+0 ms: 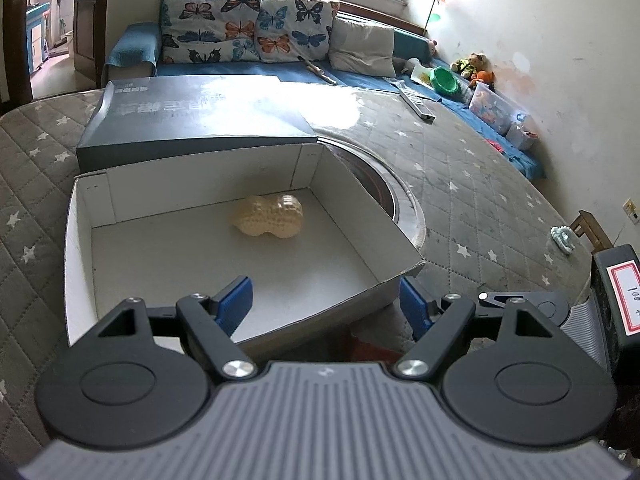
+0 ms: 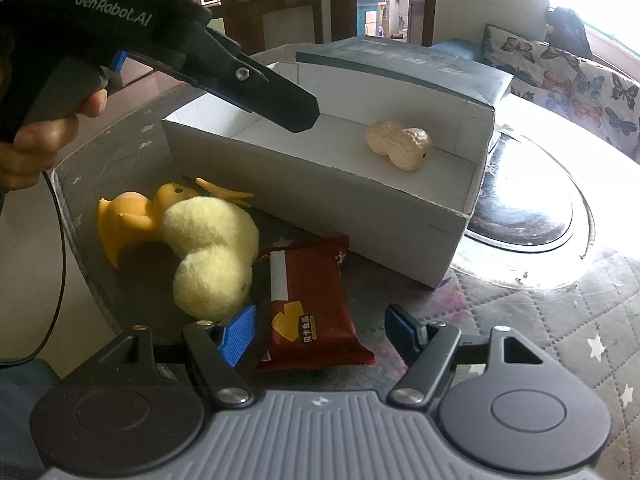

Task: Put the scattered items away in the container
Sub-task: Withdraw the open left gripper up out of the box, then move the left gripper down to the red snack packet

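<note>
A white cardboard box (image 1: 80, 240) (image 2: 360, 208) stands open on the table, with a cream peanut-shaped toy (image 1: 269, 218) (image 2: 400, 145) lying inside. My left gripper (image 1: 326, 304) hovers open over the box's near corner, nothing between its blue pads; the right wrist view shows it from the side (image 2: 296, 114) above the box. My right gripper (image 2: 320, 336) is open, its pads on either side of the near end of a red-brown snack packet (image 2: 308, 296) without pressing it. A fluffy yellow plush (image 2: 212, 256) and an orange rubber duck (image 2: 132, 220) lie left of the packet.
The box's dark grey lid (image 1: 200, 116) (image 2: 400, 64) lies behind it. A round metal-rimmed inset (image 1: 384, 196) (image 2: 520, 208) sits in the quilted star-patterned table cover. A sofa with butterfly cushions (image 1: 248, 32) and toys along the wall (image 1: 472, 68) lie beyond. A hand (image 2: 36, 148) holds the left gripper.
</note>
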`<state>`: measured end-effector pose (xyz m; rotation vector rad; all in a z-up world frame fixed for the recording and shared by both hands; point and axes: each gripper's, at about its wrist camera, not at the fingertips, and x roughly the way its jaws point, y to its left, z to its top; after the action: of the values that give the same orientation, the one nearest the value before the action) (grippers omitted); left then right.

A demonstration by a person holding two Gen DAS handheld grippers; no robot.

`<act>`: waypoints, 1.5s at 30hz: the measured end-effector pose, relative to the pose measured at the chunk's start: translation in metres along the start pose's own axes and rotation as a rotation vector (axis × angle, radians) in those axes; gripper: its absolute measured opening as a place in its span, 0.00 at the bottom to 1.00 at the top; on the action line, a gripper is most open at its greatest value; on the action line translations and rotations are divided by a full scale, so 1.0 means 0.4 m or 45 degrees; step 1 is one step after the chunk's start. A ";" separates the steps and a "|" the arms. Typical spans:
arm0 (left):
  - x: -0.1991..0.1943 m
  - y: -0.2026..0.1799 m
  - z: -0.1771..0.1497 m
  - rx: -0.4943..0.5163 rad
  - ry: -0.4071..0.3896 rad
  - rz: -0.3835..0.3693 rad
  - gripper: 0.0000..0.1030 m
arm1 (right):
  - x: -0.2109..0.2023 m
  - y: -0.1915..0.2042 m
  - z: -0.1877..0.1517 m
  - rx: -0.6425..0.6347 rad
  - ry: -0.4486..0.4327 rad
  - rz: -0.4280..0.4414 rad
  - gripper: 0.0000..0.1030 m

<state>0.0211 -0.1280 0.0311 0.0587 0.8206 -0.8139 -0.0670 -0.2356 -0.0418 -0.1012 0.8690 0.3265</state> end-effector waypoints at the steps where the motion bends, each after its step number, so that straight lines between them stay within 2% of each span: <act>1: 0.001 -0.001 -0.001 0.002 0.002 -0.002 0.77 | 0.001 0.000 0.000 -0.002 0.003 0.001 0.71; 21: 0.010 -0.007 -0.019 0.008 0.038 -0.027 0.77 | 0.018 -0.008 -0.008 0.003 0.035 -0.015 0.69; 24: 0.008 -0.005 -0.019 0.008 0.038 -0.028 0.77 | 0.022 -0.005 -0.005 -0.009 0.040 -0.013 0.64; 25: 0.008 -0.005 -0.020 0.007 0.039 -0.027 0.77 | 0.025 -0.006 -0.004 -0.009 0.044 -0.009 0.60; 32: 0.009 -0.003 -0.026 0.008 0.049 -0.033 0.77 | 0.027 -0.009 -0.005 0.000 0.050 0.002 0.55; 45: 0.011 -0.022 -0.041 0.050 0.066 -0.067 0.77 | 0.016 -0.018 -0.016 -0.002 0.063 -0.011 0.54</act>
<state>0.0068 -0.1313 0.0188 0.0935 0.8583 -0.8814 -0.0656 -0.2425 -0.0510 -0.1147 0.9170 0.3175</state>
